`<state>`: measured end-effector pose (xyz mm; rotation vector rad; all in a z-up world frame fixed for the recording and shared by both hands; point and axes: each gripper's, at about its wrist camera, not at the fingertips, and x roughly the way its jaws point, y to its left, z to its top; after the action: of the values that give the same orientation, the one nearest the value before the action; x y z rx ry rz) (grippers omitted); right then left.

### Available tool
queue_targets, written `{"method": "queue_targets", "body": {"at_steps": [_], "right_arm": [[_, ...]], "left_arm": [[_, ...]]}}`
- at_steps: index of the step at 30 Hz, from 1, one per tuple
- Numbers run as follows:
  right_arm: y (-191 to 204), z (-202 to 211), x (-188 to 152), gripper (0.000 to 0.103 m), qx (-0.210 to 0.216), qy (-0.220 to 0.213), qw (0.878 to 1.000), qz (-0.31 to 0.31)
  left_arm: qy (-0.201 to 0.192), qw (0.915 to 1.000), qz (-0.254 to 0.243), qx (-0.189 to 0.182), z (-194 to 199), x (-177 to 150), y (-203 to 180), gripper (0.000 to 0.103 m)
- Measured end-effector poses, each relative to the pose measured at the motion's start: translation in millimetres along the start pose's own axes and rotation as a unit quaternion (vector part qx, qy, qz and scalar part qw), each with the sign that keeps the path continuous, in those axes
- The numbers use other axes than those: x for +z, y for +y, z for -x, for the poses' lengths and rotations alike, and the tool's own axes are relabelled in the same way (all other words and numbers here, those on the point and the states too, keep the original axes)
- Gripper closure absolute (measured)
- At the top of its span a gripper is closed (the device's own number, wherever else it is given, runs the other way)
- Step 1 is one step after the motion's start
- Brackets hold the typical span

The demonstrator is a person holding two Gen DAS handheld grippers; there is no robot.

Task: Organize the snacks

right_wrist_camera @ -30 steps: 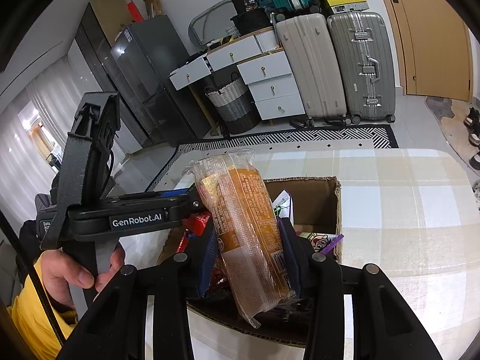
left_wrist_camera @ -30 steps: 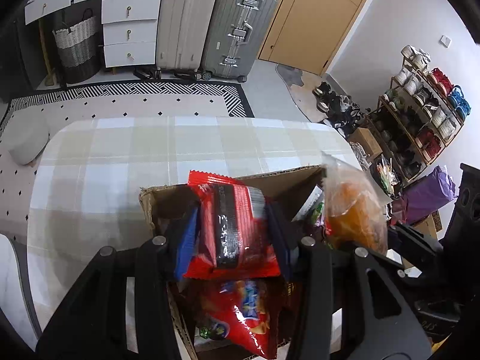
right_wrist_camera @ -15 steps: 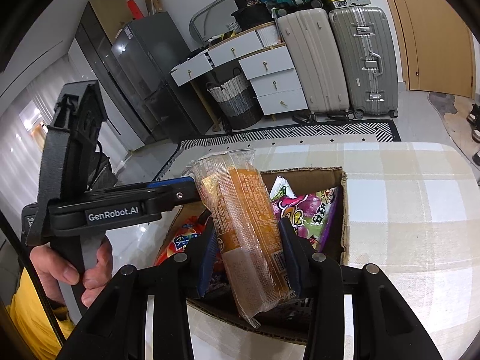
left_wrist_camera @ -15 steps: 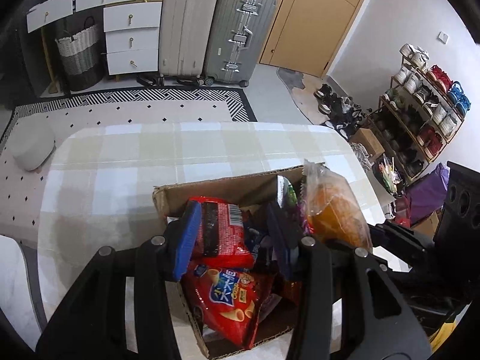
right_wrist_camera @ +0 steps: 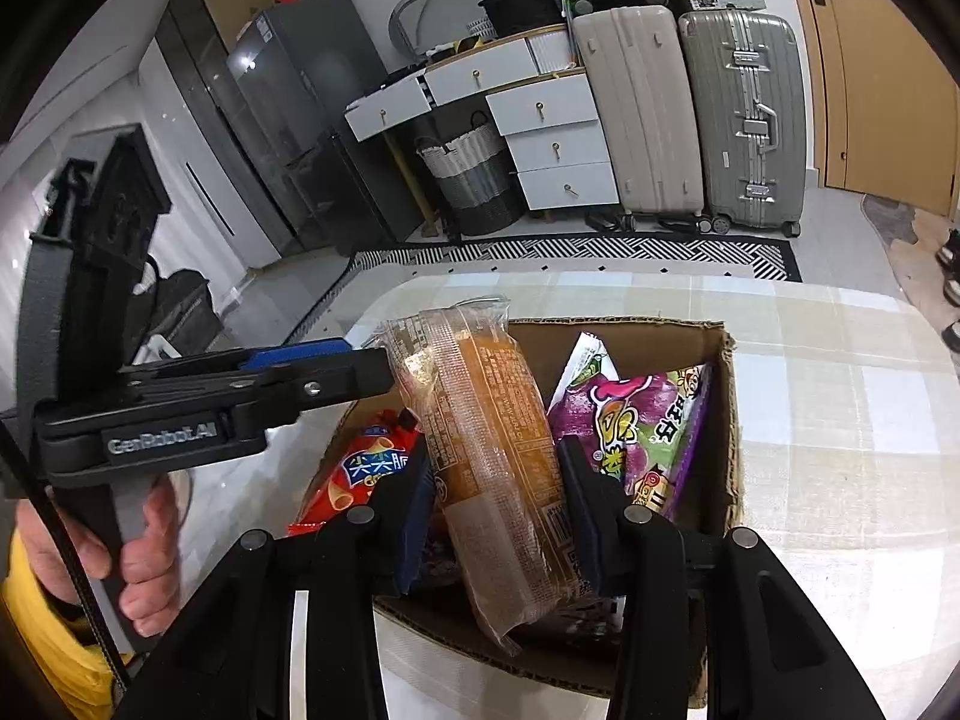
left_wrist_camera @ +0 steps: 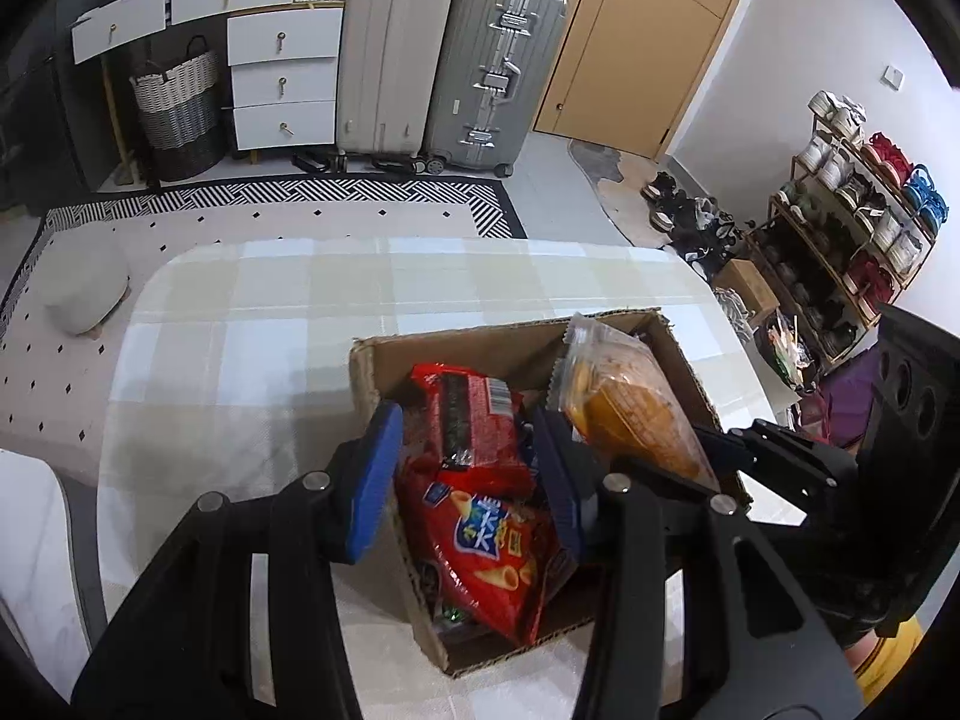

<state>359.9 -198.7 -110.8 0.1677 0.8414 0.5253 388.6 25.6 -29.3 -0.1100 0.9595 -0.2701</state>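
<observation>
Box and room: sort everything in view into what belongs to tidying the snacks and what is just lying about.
Job: box; red pack; chip bag; orange cake pack in the right claw; purple bag; left claw.

Lying about: suitcases; drawers; basket; shoe rack; rug.

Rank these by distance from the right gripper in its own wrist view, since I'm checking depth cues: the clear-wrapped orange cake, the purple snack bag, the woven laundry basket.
1. Clear-wrapped orange cake: clamped in the right gripper.
2. Purple snack bag: just right, inside the cardboard box.
3. Woven laundry basket: far back, beside the white drawers.
</observation>
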Motion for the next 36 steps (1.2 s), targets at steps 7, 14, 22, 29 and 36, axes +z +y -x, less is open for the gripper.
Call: {"method": "queue_targets", "body": {"at_steps": [7, 14, 22, 29, 36], "right_arm": [[0.7, 8.2, 0.9, 0.058, -0.016, -0.011, 1.0, 0.005], [3.0, 44.4, -5.1, 0.058, -0.011, -0.037, 0.999, 0.004], [16.8, 100.9, -22.3, 0.056, -0.015, -0.077, 0.997, 0.011], [45.8, 166.1, -45.3, 0.042, -0.025, -0.131, 0.99, 0.045], [80.3, 235.8, -92.1, 0.016, -0.029, -0.207, 0.974, 0.091]], "left_arm": [[-0.007, 0.9999, 0.001, 0.01, 19.0, -14.0, -2.7, 0.06], [-0.04, 0.9989, -0.006, 0.024, 60.0, -29.3, -15.1, 0.058], [-0.097, 0.9941, -0.027, 0.041, 128.9, -53.9, -46.2, 0.04], [-0.16, 0.9843, -0.035, 0.065, 202.3, -91.6, -72.3, 0.022], [-0.199, 0.9764, -0.036, 0.076, 262.8, -147.3, -86.0, 0.016]]}}
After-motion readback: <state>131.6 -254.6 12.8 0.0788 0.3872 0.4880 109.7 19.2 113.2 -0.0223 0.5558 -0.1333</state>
